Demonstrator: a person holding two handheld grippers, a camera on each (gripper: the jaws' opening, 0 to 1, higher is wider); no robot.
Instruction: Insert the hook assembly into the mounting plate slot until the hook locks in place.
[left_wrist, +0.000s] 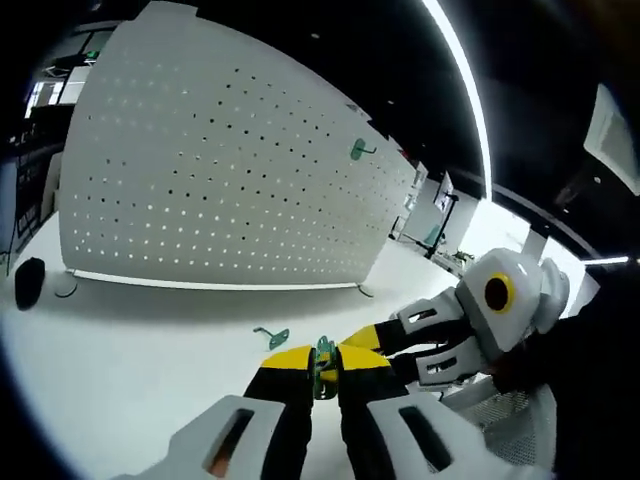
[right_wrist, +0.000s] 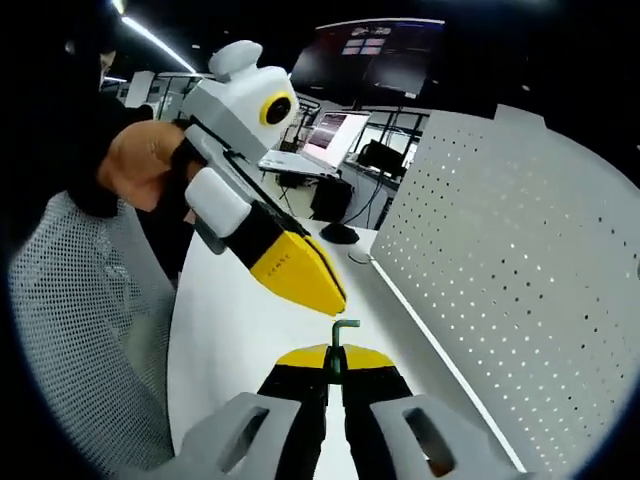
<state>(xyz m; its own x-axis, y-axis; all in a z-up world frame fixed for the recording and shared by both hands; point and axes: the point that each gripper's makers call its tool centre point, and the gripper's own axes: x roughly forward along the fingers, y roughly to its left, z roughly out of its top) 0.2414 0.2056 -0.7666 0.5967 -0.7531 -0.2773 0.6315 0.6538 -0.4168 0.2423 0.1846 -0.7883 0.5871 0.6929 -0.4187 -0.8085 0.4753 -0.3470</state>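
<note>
Both grippers (left_wrist: 322, 362) (right_wrist: 335, 358) level, gripping hooks (right_wrist: 340, 340)

The left gripper (left_wrist: 322, 368) had its yellow-tipped jaws closed together on a small green piece, and in the right gripper view it (right_wrist: 318, 282) slanted down from the upper left, held by a person's hand (right_wrist: 140, 165). The right gripper (right_wrist: 337, 362) had its jaws pinched on a thin green hook stem that stood up between them. In the left gripper view the right gripper (left_wrist: 375, 345) reached in from the right, its tips just beside the left one's.
</note>
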